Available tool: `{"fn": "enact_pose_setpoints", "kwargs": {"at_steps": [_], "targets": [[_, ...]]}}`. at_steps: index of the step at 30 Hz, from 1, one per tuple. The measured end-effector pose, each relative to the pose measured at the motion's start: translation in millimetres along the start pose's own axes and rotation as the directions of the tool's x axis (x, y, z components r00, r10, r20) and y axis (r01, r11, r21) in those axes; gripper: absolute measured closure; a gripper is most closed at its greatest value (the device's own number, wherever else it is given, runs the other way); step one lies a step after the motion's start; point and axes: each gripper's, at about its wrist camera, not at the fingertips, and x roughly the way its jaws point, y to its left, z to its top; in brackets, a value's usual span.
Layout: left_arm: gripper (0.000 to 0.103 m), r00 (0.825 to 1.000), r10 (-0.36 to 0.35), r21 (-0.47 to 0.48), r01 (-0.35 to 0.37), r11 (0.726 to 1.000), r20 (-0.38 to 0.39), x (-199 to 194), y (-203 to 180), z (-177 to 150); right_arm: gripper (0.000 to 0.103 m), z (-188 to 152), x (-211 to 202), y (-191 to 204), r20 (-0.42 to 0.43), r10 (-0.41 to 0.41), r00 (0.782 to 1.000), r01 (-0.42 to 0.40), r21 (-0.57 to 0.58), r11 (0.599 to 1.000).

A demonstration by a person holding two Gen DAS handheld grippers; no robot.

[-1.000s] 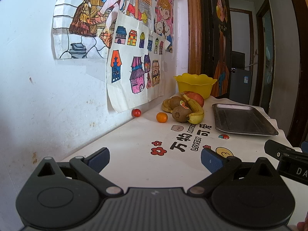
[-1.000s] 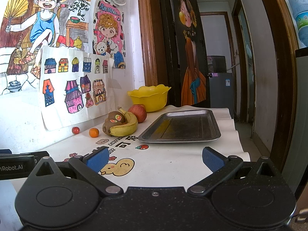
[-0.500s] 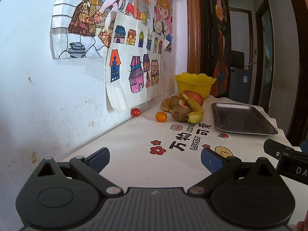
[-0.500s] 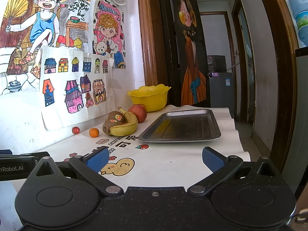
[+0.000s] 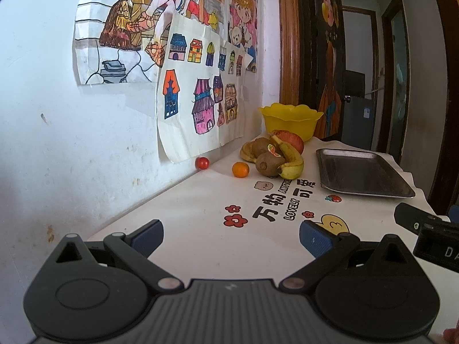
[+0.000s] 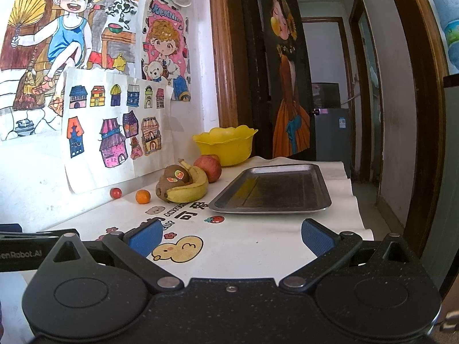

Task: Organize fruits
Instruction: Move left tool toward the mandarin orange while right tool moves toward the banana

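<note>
Fruit lies heaped at the far end of the white tablecloth: a banana (image 5: 291,162) (image 6: 189,189), kiwis (image 5: 266,164) (image 6: 175,175) and a red apple (image 5: 291,140) (image 6: 208,167). Nearer the wall sit a small orange (image 5: 240,169) (image 6: 143,196) and a red tomato (image 5: 201,162) (image 6: 116,192). Behind the heap stands a yellow bowl (image 5: 289,120) (image 6: 225,143). A steel tray (image 5: 361,176) (image 6: 272,189) lies to the right. My left gripper (image 5: 231,236) and right gripper (image 6: 229,236) are open, holding nothing, well short of the fruit.
Children's drawings (image 5: 198,109) hang on the wall along the table's left side, one sheet reaching down to the tabletop. A wooden door frame (image 6: 226,57) and a dark doorway lie behind the bowl. The table's right edge drops off beside the tray.
The left wrist view has shifted very slightly; the right gripper and all the fruit are unmoved.
</note>
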Motion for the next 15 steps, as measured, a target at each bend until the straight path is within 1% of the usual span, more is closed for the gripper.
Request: {"fn": "enact_pose_setpoints", "kwargs": {"at_steps": [2,5,8,10,12,15], "targets": [[0.000,1.000,0.001,0.008,-0.001,1.000,-0.009,-1,0,4,0.001,8,-6,3,0.001,0.014,1.000,-0.014,0.003,1.000],[0.000,1.000,-0.003,0.023,0.003,1.000,-0.012,-6,1,13,0.001,27,-19,3,0.002,0.061,0.998,-0.061,0.022,0.998],[0.000,1.000,-0.014,0.040,0.013,0.999,0.018,-16,5,30,0.001,51,-27,5,-0.017,0.111,0.994,-0.111,0.033,0.993],[0.000,0.999,-0.026,0.066,0.022,0.998,0.045,-21,7,43,0.001,74,-29,5,-0.035,0.167,0.985,-0.167,0.010,0.986],[0.000,0.997,-0.037,0.090,0.030,0.995,0.074,-23,9,57,0.001,95,-28,6,-0.038,0.197,0.980,-0.198,-0.019,0.980],[0.000,0.992,-0.073,0.117,0.061,0.991,0.100,-18,13,75,0.001,131,-21,9,-0.076,0.250,0.965,-0.256,-0.077,0.964]]}}
